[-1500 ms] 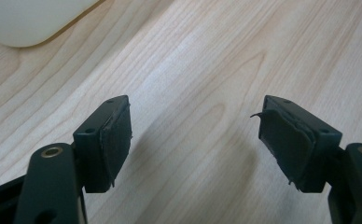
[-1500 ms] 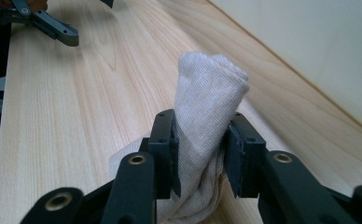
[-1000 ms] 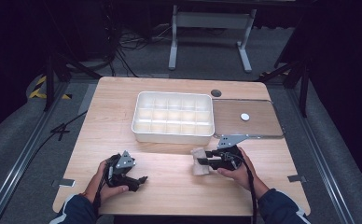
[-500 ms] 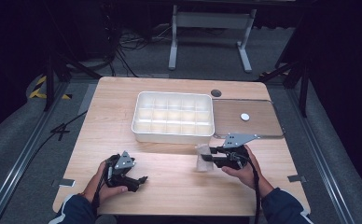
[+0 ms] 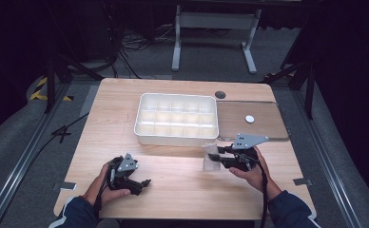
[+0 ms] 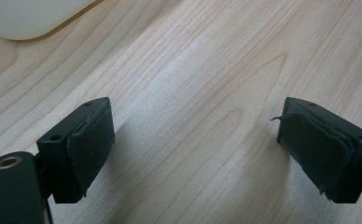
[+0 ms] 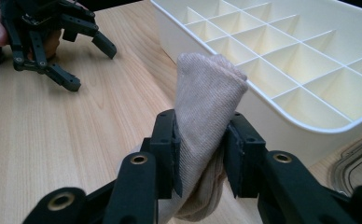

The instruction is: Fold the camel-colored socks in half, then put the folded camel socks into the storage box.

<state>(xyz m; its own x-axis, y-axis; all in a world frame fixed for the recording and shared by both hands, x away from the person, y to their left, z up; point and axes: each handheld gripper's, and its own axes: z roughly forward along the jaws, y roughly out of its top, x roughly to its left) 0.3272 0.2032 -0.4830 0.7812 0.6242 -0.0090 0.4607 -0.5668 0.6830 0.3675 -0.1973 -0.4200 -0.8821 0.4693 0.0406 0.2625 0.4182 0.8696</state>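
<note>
1. In the lower right of the high view, the right gripper (image 5: 214, 156) is pinching a folded beige sock (image 5: 209, 160) just in front of the white divided tray (image 5: 177, 137); the step in hand looks like carrying the sock toward a compartment.
2. In the right gripper view, the gripper's black pads (image 7: 170, 149) are pressing into the sock (image 7: 206, 107) from both sides, with its rounded end sticking up above them and the tray (image 7: 281, 60) close behind it at the upper right.
3. The next move is probably calling for a lift over the tray's near wall and a lowering into one empty cell.
4. In the lower left of the high view, the left gripper (image 5: 142, 185) is resting near the desk (image 5: 182, 190), well apart from the sock; its jaws have just been opening and are standing wide, with nothing but bare wood between them in the left gripper view.
</note>
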